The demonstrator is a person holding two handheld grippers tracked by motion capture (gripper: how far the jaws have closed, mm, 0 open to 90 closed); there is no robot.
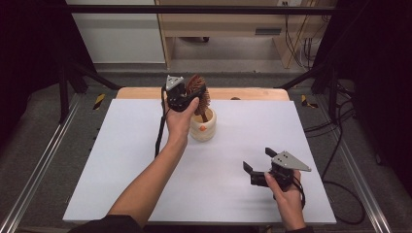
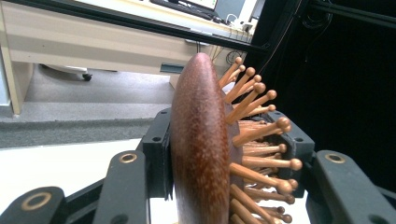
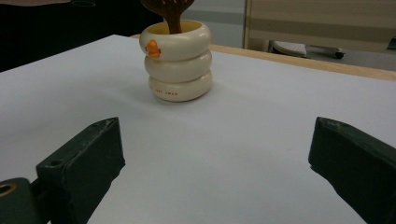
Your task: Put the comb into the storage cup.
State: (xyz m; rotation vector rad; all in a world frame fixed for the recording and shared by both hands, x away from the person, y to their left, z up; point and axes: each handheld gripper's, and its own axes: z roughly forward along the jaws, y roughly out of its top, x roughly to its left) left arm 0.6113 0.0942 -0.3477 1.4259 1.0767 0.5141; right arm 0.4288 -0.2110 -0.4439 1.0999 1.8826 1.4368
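Observation:
A brown wooden hairbrush (image 1: 197, 90) with wooden ball-tipped pins stands with its handle down in a cream ringed cup (image 1: 203, 127) near the back middle of the white table. My left gripper (image 1: 192, 94) is shut on the brush head above the cup. In the left gripper view the smooth brush back (image 2: 198, 144) fills the gap between the jaws, pins pointing right. My right gripper (image 1: 257, 162) rests low at the front right, jaws wide apart with nothing between them. The right gripper view shows the cup (image 3: 176, 63), with an orange duck mark, and the brush handle (image 3: 173, 21) inside it.
The white table top (image 1: 145, 160) has a wooden strip along its back edge. Black frame rails and cables run along both sides, and a wooden desk stands behind the table.

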